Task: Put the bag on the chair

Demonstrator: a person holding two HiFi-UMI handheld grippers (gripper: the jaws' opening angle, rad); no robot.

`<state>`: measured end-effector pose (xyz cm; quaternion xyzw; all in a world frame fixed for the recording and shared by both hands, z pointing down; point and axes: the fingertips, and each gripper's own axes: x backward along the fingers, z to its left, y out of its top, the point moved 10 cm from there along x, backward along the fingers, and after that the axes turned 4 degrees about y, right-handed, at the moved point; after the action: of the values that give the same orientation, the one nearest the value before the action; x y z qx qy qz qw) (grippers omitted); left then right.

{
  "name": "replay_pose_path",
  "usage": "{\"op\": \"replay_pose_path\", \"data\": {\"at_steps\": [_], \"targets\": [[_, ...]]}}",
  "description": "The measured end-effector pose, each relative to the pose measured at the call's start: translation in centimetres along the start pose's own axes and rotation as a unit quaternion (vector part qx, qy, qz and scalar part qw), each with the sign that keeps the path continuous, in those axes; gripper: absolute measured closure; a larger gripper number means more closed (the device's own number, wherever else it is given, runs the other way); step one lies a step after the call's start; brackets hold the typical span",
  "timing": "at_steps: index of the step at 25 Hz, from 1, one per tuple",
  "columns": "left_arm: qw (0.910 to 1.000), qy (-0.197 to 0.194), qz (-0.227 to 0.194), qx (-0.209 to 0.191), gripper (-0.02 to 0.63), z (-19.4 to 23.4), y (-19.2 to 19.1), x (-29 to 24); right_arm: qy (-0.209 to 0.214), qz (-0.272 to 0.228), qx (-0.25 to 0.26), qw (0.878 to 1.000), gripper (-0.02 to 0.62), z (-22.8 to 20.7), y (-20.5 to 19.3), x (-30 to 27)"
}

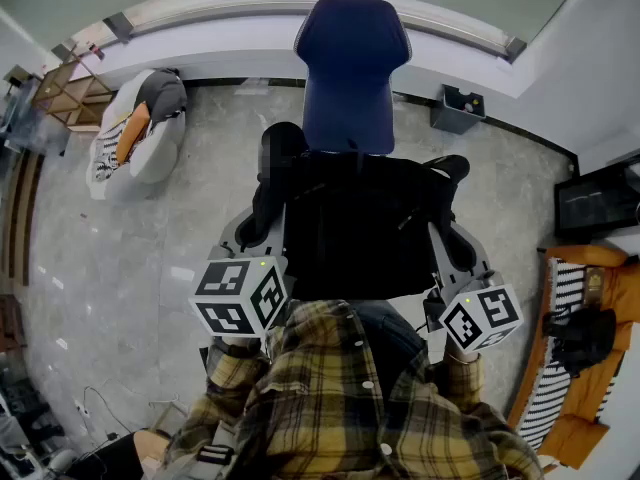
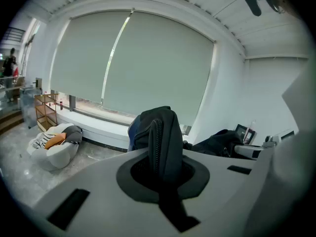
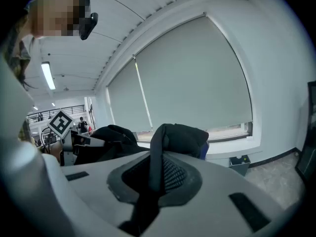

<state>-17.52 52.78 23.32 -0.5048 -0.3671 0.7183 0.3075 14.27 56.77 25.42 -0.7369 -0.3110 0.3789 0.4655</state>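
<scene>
Transport step: left gripper (image 2: 160,154) and right gripper (image 3: 157,174) each pinch a fold of the black fabric bag (image 1: 360,230), suspended before the blue padded chair (image 1: 350,68); next, advance, lower it and release.

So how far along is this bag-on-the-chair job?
Done: the black bag is picked up and held right in front of the blue chair. In hand: the left gripper and right gripper each clamp part of it. Left: set it down on the chair and let go; whether it already touches is hidden.
</scene>
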Motion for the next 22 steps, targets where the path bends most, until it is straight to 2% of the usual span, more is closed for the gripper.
{"op": "replay_pose_path", "data": {"at_steps": [17, 22], "targets": [[0.9997, 0.023, -0.013, 0.001, 0.574, -3.5, -0.8, -0.8, 0.022, -0.016, -0.016, 1.0, 0.554, -4.0, 0.2, 1.0], [0.9994, 0.035, -0.001, 0.004, 0.574, -3.4, -1.2, -0.9, 0.03, 0.0, -0.023, 0.999, 0.554, -4.3, -0.2, 0.5]]}}
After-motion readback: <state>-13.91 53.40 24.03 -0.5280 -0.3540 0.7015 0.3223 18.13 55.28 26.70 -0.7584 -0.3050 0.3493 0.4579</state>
